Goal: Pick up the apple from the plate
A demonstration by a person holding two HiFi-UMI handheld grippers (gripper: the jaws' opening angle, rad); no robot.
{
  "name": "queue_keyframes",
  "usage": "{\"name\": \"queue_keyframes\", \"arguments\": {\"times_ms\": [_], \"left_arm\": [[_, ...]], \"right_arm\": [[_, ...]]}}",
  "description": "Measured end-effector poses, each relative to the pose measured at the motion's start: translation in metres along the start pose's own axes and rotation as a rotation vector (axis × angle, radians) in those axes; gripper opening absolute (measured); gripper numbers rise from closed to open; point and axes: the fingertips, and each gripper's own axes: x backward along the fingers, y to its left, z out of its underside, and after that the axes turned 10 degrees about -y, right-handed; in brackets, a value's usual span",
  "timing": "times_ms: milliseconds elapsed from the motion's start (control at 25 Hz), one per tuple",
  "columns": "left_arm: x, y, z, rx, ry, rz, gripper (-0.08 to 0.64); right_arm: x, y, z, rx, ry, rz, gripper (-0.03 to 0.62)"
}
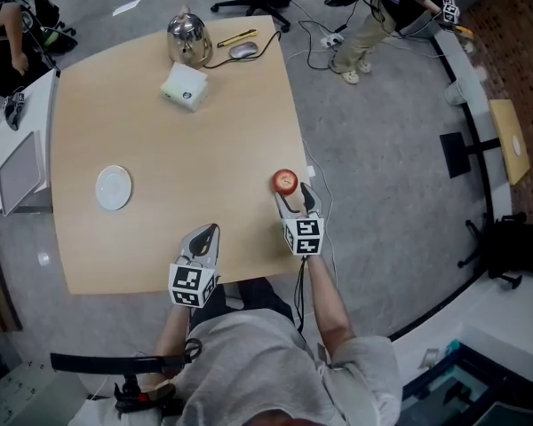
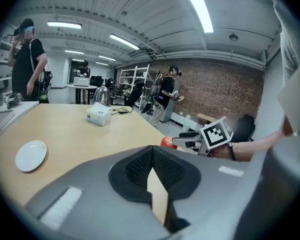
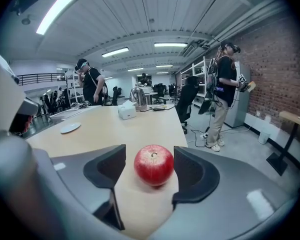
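Observation:
The red apple sits upright on the bare wooden table near its right edge, not on the plate. My right gripper is open, its jaws either side of the apple; a gap shows at the left pad and the right pad is very close. The empty white plate lies far to the left. My left gripper is shut on nothing, over the table's near edge. In the left gripper view the apple peeks out beside the right gripper.
At the far end of the table are a white tissue box, a shiny metal kettle and a mouse with cables. A grey tray lies on the neighbouring table at left. People stand beyond the table.

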Motion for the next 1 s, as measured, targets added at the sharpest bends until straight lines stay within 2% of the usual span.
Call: {"name": "queue_keyframes", "arguments": {"times_ms": [400,1000], "left_arm": [[0.022,0.01,-0.021,-0.021,-0.046,-0.019,0.018],[0.062,0.037,-0.041,-0.034,-0.101,-0.076,0.02]], "right_arm": [[0.019,0.017,-0.033,0.014,-0.051,0.013,0.217],[0.039,0.082,-0.076,0.027,-0.114,-0.067,0.107]]}}
